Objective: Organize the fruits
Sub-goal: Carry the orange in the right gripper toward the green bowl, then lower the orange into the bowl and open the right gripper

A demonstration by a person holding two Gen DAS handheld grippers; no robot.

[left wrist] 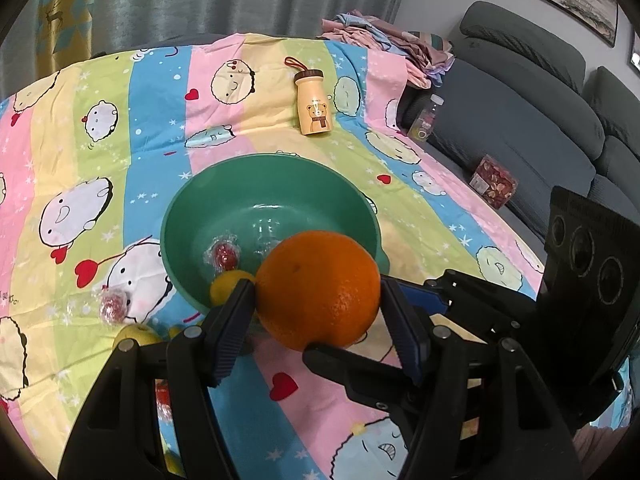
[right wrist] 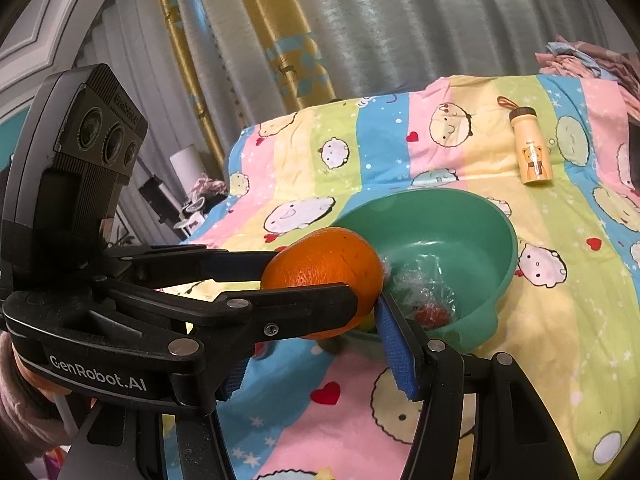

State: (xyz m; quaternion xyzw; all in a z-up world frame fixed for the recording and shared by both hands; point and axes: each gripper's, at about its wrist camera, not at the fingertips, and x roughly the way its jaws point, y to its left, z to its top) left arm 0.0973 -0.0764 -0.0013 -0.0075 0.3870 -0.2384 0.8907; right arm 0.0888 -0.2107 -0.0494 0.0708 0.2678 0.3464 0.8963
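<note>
My left gripper [left wrist: 318, 300] is shut on a large orange [left wrist: 318, 290], held just in front of the near rim of a green bowl [left wrist: 224, 192]. The bowl holds a wrapped red fruit [left wrist: 225, 256] and a yellow fruit [left wrist: 226, 284] at its near side. The orange [right wrist: 324, 268] and the left gripper [right wrist: 320, 276] also show in the right wrist view, beside the bowl [right wrist: 480, 220]. My right gripper [right wrist: 316, 360] is open and empty, just below and behind the orange. Another wrapped red fruit [left wrist: 113, 306] and a yellow fruit [left wrist: 134, 334] lie on the cloth left of the bowl.
A cartoon-print cloth [left wrist: 80, 152] covers the table. A yellow bear bottle [left wrist: 313, 106] lies behind the bowl. A grey sofa [left wrist: 520, 120] with a clear bottle [left wrist: 426, 118] and a red box [left wrist: 494, 184] stands to the right. Curtains [right wrist: 360, 20] hang behind.
</note>
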